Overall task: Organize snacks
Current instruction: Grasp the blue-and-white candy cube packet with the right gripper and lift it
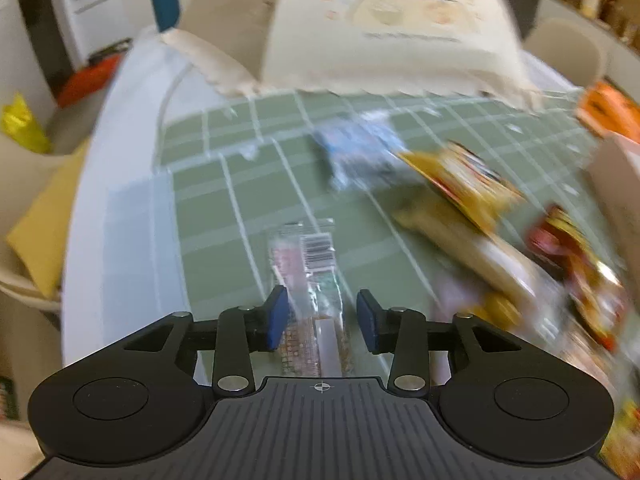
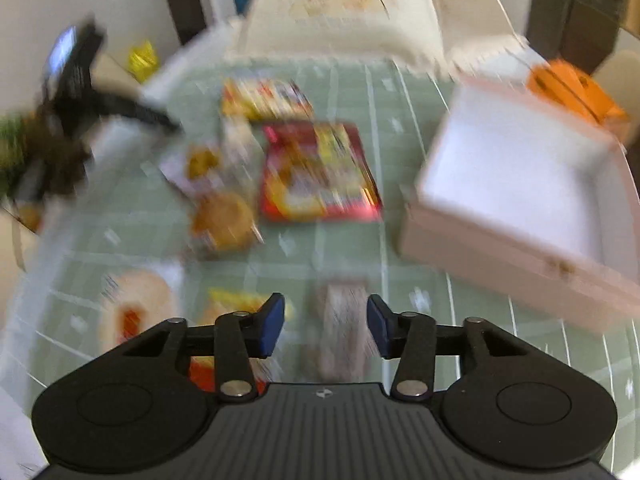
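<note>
My left gripper [image 1: 322,316] stands open over a green checked tablecloth [image 1: 208,216]. A narrow clear-wrapped snack bar [image 1: 312,264] with a barcode lies flat between its blue pads; there is a gap on the right side. My right gripper [image 2: 326,326] is also open, and a blurred brownish packet [image 2: 344,320] lies on the cloth between its pads. Ahead of it lie a red packet [image 2: 316,172], a yellow packet [image 2: 264,100] and a round brown snack [image 2: 224,220]. An open white box [image 2: 480,256] stands to the right.
Blue-white [image 1: 360,144], yellow [image 1: 460,176] and tan [image 1: 460,240] packets lie right of the left gripper. An orange object [image 2: 576,92] sits behind the box. A chair with a cartoon-print cover [image 1: 400,20] stands at the far edge. A blurred black device [image 2: 80,92] is at the left.
</note>
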A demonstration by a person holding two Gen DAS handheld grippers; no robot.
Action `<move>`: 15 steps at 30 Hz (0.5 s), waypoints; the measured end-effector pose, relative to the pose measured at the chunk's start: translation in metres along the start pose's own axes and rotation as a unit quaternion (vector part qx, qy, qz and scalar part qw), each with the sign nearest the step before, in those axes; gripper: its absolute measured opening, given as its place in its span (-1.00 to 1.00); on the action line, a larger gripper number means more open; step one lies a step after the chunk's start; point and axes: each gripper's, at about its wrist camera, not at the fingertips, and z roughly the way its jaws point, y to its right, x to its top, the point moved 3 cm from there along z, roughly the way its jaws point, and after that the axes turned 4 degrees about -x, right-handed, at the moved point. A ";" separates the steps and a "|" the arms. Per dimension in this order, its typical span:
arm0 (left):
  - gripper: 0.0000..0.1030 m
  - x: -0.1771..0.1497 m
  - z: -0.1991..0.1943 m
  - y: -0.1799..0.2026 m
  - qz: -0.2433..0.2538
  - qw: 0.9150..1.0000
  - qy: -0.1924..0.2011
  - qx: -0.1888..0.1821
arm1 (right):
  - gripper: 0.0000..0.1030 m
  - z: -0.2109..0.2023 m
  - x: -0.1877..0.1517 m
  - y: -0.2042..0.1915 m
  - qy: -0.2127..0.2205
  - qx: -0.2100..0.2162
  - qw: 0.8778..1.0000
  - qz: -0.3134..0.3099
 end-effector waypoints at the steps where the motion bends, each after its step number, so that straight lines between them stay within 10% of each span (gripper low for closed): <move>1: -0.18 -0.012 -0.008 0.003 -0.006 1.000 0.002 -0.018 | 0.25 -0.005 0.012 -0.001 0.010 0.011 1.000 0.000; 8: -0.19 -0.074 -0.046 0.011 -0.045 0.992 0.022 -0.120 | 0.57 0.022 0.139 -0.041 0.019 0.071 0.997 0.021; 15: -0.19 -0.104 -0.082 -0.005 -0.080 0.987 0.067 -0.125 | 0.57 0.151 0.224 -0.119 -0.009 -0.009 1.000 -0.008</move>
